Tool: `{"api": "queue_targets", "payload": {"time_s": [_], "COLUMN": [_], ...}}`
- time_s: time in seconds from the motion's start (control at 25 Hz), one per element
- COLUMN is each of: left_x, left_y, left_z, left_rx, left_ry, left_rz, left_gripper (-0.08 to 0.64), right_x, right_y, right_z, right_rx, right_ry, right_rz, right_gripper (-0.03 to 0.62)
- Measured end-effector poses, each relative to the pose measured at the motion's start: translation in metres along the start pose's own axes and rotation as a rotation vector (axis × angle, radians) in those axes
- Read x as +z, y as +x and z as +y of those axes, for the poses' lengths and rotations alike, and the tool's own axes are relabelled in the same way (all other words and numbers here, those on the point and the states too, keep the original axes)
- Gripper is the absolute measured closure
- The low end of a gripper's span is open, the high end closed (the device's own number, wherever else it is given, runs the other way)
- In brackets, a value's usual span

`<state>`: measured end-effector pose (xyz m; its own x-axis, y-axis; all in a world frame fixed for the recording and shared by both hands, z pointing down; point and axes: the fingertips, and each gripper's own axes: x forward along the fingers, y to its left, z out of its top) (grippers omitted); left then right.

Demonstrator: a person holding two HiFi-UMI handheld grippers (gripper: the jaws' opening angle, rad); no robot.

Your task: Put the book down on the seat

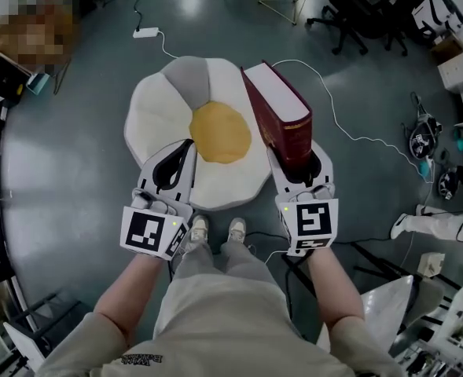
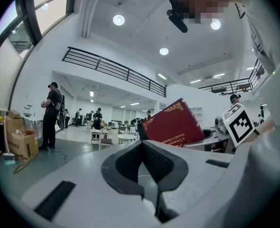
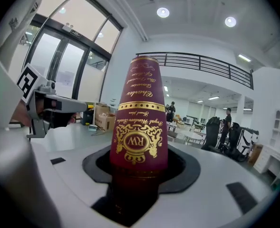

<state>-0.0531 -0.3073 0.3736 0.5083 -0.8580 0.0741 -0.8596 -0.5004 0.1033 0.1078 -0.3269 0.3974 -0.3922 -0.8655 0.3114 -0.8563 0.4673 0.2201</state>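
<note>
- Your right gripper [image 1: 297,167] is clamped on the lower end of the maroon book [image 1: 277,104]. The spine shows a gold "RW" monogram.
- Your left gripper [image 1: 180,159] is closed with nothing in it.
- The book is held over the right edge of the fried-egg-shaped seat [image 1: 156,112].

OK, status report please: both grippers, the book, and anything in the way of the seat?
Left gripper shut, empty, over seat's near edge. Right gripper clamped on red book at the spine, by seat's right edge. Nothing seen in the way.
</note>
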Motion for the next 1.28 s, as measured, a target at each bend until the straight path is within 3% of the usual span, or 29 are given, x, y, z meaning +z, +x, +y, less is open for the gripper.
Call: {"api": "queue_targets", "payload": {"time_s": [0.2, 0.36, 0.56, 0.76, 1.0, 1.28], "left_x": [-0.048, -0.108, -0.207, -0.305, -0.432, -0.525], "left_y": [0.037, 0.059, 0.074, 0.082, 0.099, 0.118], "left_z": [0.017, 0.039, 0.068, 0.091, 0.105, 0.122], "left_rx": [0.009, 0.023, 0.027, 0.022, 0.028, 0.029], "left_ry": [-0.020, -0.016, -0.013, -0.066, -0.071, -0.083], "left_rz": [0.000, 0.005, 0.013, -0.002, 0.047, 0.065], "left_gripper": [0.557, 0.557, 0.557, 0.557, 0.557, 0.556], "right_x": [-0.045, -0.109, -0.214, -0.322, -0.465, -0.598], "right_y": [0.061, 0.115, 0.175, 0.230, 0.285, 0.330], "right_z": [-0.009, 0.003, 0.036, 0.072, 0.110, 0.155], "right_rx": [-0.004, 0.016, 0.074, 0.124, 0.184, 0.267], "right_ry": [-0.023, -0.043, -0.087, -0.136, -0.194, -0.313], "right_rz": [0.021, 0.087, 0.173, 0.255, 0.344, 0.426], "right_gripper": [0.374, 0.374, 0.374, 0.373, 0.373, 0.373]}}
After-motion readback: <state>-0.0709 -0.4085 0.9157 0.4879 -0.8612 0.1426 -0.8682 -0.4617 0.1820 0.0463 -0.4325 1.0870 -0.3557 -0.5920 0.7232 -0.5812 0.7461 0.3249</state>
